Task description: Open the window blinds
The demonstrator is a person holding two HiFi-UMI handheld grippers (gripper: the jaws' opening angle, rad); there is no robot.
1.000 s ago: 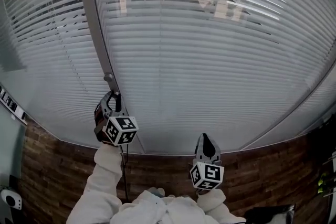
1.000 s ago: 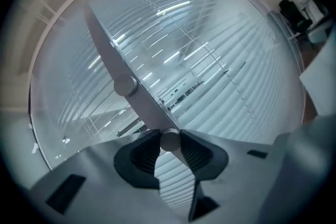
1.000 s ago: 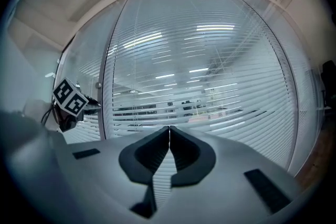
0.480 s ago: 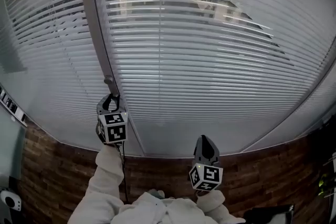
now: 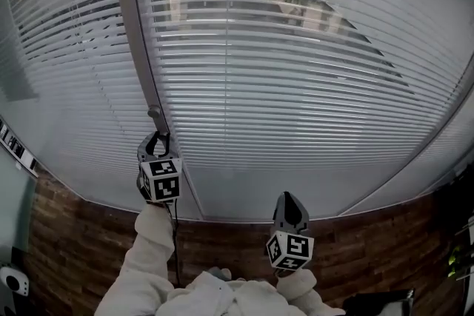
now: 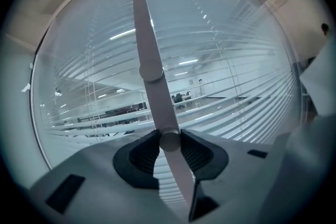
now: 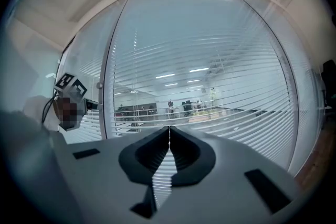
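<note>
- Left tongs (image 5: 157,138), in the head view, sit at about 8 o'clock and are closed on the lower end of the tilt wand (image 5: 155,115). The wand runs up toward 11 o'clock along the grey window post (image 5: 127,4). Right tongs (image 5: 289,197) hang at about 6 o'clock, well apart from the wand and touching nothing. The blinds (image 5: 311,92) fill the whole window. Their slats are turned partly flat, so an office room shows between them, more clearly at 12 o'clock than lower down.
- In the left gripper view, the two dark pads press from both sides on a round joint of the wand (image 6: 169,140). The jaws stand about half way apart, with the wand as the only thing between them. The wand goes up toward 12 o'clock in front of the slats.
- In the right gripper view, the jaws meet in a thin line at the tip (image 7: 168,136) and hold nothing. The blinds are behind them, and the cube of the left tongs shows at 9 o'clock.
- I judge that the step in hand is the twisting of the wand to tilt the slats open. The next move calls for a firm hold and more rolling of the left wrist about the wand's own line, without pulling it sideways, until the slats lie flat. The pads may slip on the round joint.
</note>
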